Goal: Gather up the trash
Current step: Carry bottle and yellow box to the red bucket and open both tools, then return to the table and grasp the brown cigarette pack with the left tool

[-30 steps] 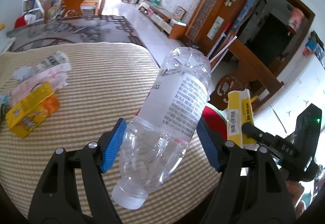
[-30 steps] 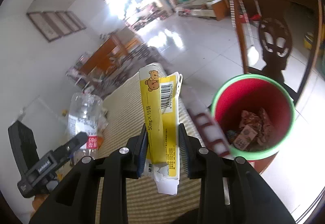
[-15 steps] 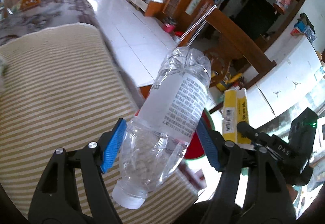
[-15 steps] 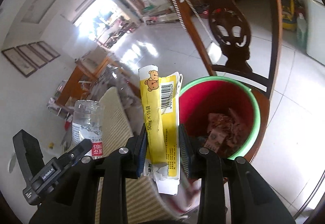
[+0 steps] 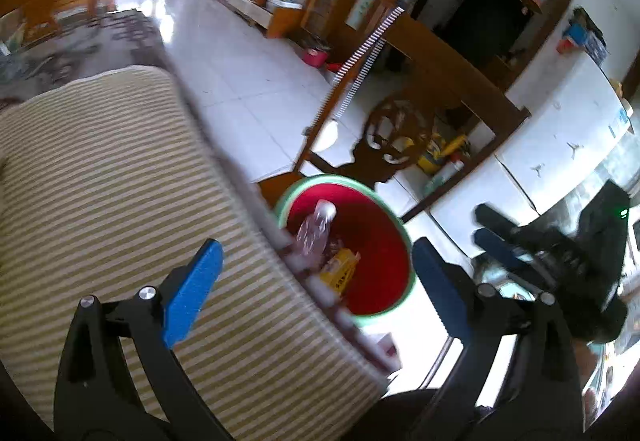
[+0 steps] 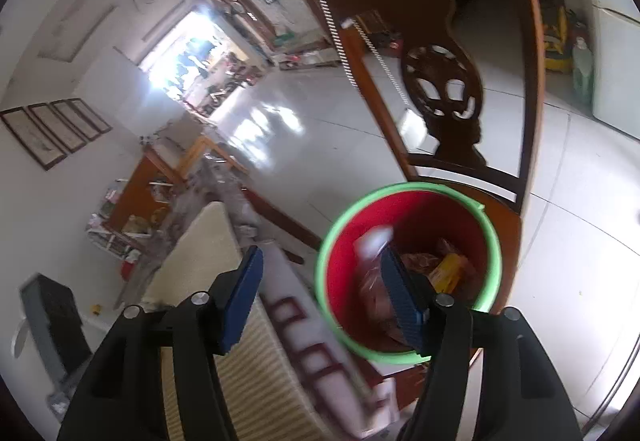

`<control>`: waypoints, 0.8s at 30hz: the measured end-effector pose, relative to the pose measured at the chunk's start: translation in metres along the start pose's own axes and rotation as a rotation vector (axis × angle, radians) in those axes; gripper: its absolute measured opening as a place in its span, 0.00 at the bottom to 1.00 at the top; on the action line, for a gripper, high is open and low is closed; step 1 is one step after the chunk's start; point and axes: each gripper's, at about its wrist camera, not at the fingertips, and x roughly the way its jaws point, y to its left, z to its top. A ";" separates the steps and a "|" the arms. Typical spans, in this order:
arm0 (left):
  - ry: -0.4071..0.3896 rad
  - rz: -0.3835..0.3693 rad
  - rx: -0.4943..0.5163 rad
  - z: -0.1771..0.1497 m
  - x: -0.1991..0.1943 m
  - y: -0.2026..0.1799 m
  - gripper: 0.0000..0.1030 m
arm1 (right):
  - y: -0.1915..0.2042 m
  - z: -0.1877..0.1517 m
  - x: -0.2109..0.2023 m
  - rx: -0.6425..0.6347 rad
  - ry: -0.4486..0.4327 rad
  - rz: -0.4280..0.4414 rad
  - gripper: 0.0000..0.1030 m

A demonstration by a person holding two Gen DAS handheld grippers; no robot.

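No writing can be read on anything in either view; the yellow carton (image 5: 339, 270) in the bin shows dark print, but it is too small and blurred to make out. The left gripper (image 5: 316, 281) points down at a slant over the edge of the striped worktop (image 5: 120, 181), its blue pads spread wide and still opening, with nothing between them. The right gripper (image 6: 324, 297) is tilted down the same way, its jaws also opening and empty; in the left wrist view it shows as a blurred black shape at the right. Both aim at the red bin (image 5: 384, 241) with the green rim, which stands on the seat of a dark wooden chair (image 6: 444, 89) just beside the worktop's edge. Inside the bin a clear plastic bottle (image 5: 314, 229) lies with its white cap uppermost, leaning against the near wall, and the yellow carton lies beside it on brownish wrappers (image 6: 420, 261); in the right wrist view the bottle is smeared and partly hidden behind the gripper's right pad, so its exact lie there is uncertain. The worktop's cloth ends in a white border with a red fret pattern (image 6: 304, 345), hanging next to the bin. Beyond the chair the white tiled floor (image 5: 240, 81) lies open toward a bright doorway, with wooden furniture along the walls.
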 end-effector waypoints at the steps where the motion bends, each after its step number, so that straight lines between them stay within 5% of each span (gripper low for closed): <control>1: -0.011 0.023 -0.016 -0.005 -0.010 0.011 0.90 | 0.011 -0.003 -0.002 -0.010 0.001 0.026 0.62; 8: -0.082 0.165 -0.163 -0.031 -0.074 0.086 0.90 | 0.085 -0.042 0.024 -0.137 0.116 0.136 0.66; 14: -0.143 0.415 -0.147 -0.048 -0.136 0.157 0.90 | 0.124 -0.079 0.050 -0.278 0.192 0.100 0.66; 21: -0.117 0.717 -0.327 -0.084 -0.198 0.270 0.90 | 0.116 -0.085 0.052 -0.243 0.213 0.090 0.66; 24: -0.114 0.754 -0.450 -0.106 -0.216 0.311 0.90 | 0.114 -0.085 0.055 -0.235 0.223 0.079 0.67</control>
